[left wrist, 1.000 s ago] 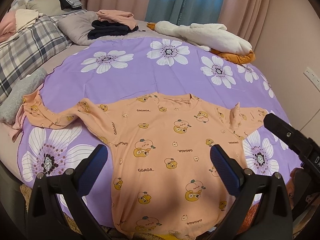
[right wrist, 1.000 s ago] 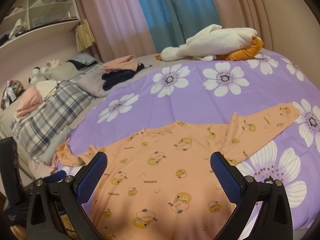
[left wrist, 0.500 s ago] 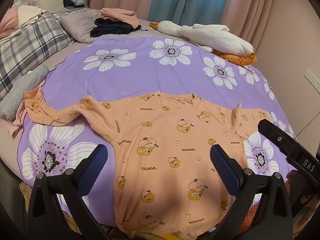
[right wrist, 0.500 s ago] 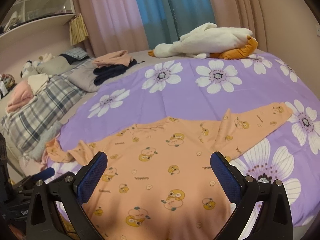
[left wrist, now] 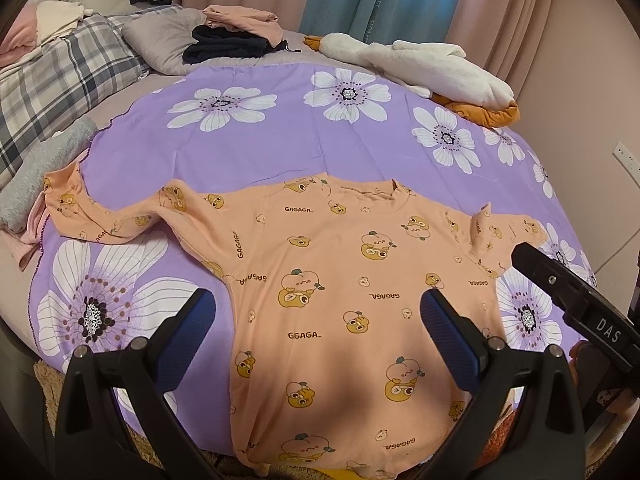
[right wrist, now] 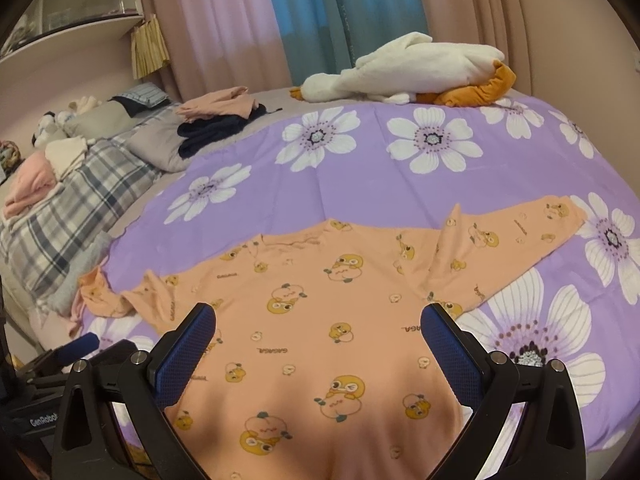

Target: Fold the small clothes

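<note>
An orange long-sleeved top (left wrist: 332,292) (right wrist: 320,320) printed with cartoon fruit lies flat on a purple flowered sheet (left wrist: 260,152) (right wrist: 360,184), collar away from me, both sleeves spread out. My left gripper (left wrist: 316,316) hovers open above the top's lower body, nothing between its blue pads. My right gripper (right wrist: 318,330) is open too, over the hem side of the top. The right gripper's black body (left wrist: 576,300) shows at the right edge of the left wrist view. The left gripper's blue fingertip (right wrist: 82,344) shows at the lower left of the right wrist view.
A white and orange plush (left wrist: 432,68) (right wrist: 408,68) lies at the far side of the bed. Folded dark and pink clothes (left wrist: 236,36) (right wrist: 220,116) sit on a grey pillow. A plaid blanket (left wrist: 52,76) and a grey towel (left wrist: 36,176) lie at the left.
Both grippers have moved forward and slightly down over the top, so it fills more of each view. Their jaws stay open.
</note>
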